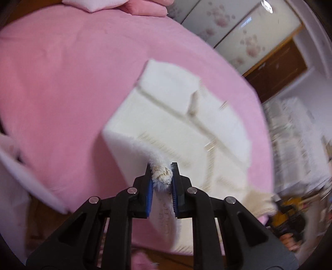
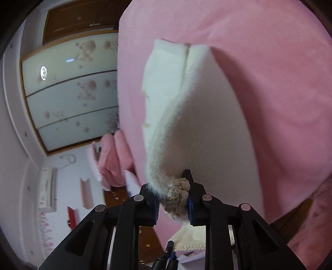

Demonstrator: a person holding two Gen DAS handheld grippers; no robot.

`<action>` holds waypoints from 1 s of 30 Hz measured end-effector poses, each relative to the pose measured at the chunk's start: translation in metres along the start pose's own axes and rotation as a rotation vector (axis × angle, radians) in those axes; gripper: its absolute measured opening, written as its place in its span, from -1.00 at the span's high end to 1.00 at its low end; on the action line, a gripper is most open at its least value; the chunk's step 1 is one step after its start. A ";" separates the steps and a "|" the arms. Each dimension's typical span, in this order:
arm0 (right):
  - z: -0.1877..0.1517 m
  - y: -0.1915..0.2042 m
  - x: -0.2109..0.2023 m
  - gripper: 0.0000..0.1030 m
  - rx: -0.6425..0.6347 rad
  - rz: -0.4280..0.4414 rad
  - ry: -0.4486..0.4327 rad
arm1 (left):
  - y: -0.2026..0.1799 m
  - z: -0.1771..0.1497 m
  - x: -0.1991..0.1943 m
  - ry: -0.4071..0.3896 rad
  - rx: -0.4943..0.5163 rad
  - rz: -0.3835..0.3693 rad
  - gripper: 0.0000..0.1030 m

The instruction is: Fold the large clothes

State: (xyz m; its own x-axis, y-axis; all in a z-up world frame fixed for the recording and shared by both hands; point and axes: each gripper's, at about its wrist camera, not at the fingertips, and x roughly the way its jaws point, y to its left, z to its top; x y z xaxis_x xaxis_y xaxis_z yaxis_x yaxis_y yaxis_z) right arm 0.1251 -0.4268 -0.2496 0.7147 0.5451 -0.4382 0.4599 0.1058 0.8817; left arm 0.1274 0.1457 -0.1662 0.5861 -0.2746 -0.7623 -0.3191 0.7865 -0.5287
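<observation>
Black jaws with blue pads fill the bottom of both wrist views. Between them, the left hand-held gripper (image 1: pixel 162 181) is clamped narrow on a bunched, braided edge of a white fuzzy garment (image 1: pixel 178 116), with gold thread showing in the pinched trim. From that grip the cloth runs forward and lies spread over a pink bed sheet (image 1: pixel 62 83), where a folded panel and thin seam lines show across its middle, though motion blur softens the detail. A second corner of the garment trails off toward the lower right of this view.

The right hand-held gripper (image 2: pixel 173 199) is likewise closed tight on a knot of braided trim at the garment's (image 2: pixel 207 128) edge. Here the cloth rises away from the grip as a lifted sheet, casting a shadow on the pink bed sheet (image 2: pixel 280 62) behind it.

Pink pillows (image 1: pixel 116 5) sit at the far end of the bed. A wardrobe with flowered frosted doors (image 2: pixel 72 93) stands beside the bed, and an air conditioner (image 2: pixel 48 187) hangs on the wall.
</observation>
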 end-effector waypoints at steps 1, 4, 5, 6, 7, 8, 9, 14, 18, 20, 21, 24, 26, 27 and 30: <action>0.002 0.012 0.005 0.62 -0.021 0.023 -0.003 | -0.007 0.009 0.002 0.006 -0.018 -0.027 0.77; 0.010 0.048 0.015 0.65 -0.108 0.084 -0.031 | -0.025 0.046 0.003 -0.030 -0.060 -0.093 0.78; 0.013 0.060 0.017 0.65 -0.140 0.102 -0.045 | -0.031 0.060 0.004 -0.055 -0.069 -0.100 0.78; 0.018 0.075 0.020 0.66 -0.167 0.123 -0.062 | -0.036 0.071 0.005 -0.076 -0.077 -0.102 0.78; 0.025 0.087 0.023 0.67 -0.185 0.140 -0.073 | -0.041 0.086 0.008 -0.099 -0.090 -0.101 0.78; 0.032 0.097 0.026 0.67 -0.196 0.148 -0.089 | -0.045 0.099 0.011 -0.121 -0.104 -0.100 0.78; 0.040 0.108 0.028 0.68 -0.208 0.144 -0.107 | -0.048 0.109 0.014 -0.138 -0.115 -0.093 0.78; 0.088 0.151 0.044 0.69 -0.215 0.202 -0.185 | -0.060 0.182 0.044 -0.221 -0.137 -0.027 0.79; 0.134 0.176 0.069 0.70 -0.214 0.191 -0.241 | -0.071 0.234 0.072 -0.280 -0.167 0.025 0.79; 0.155 0.181 0.084 0.70 -0.199 0.185 -0.245 | -0.082 0.254 0.090 -0.311 -0.135 0.073 0.79; 0.167 0.184 0.096 0.70 -0.197 0.171 -0.246 | -0.087 0.262 0.104 -0.316 -0.128 0.075 0.79; 0.190 0.194 0.135 0.70 -0.247 0.077 -0.214 | -0.102 0.280 0.158 -0.289 -0.095 0.119 0.79; 0.209 0.199 0.165 0.70 -0.298 -0.019 -0.188 | -0.113 0.289 0.200 -0.275 -0.038 0.206 0.79; 0.216 0.201 0.180 0.70 -0.314 -0.059 -0.178 | -0.118 0.294 0.217 -0.279 -0.013 0.238 0.78; 0.233 0.206 0.219 0.70 -0.358 -0.153 -0.165 | -0.121 0.302 0.253 -0.279 -0.005 0.288 0.78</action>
State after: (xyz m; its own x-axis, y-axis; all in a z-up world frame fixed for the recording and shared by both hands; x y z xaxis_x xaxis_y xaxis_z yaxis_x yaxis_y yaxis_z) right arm 0.4990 -0.4797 -0.2046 0.7406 0.3634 -0.5651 0.3758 0.4731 0.7968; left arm 0.5390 0.1483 -0.1822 0.6518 0.1185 -0.7491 -0.5032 0.8065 -0.3102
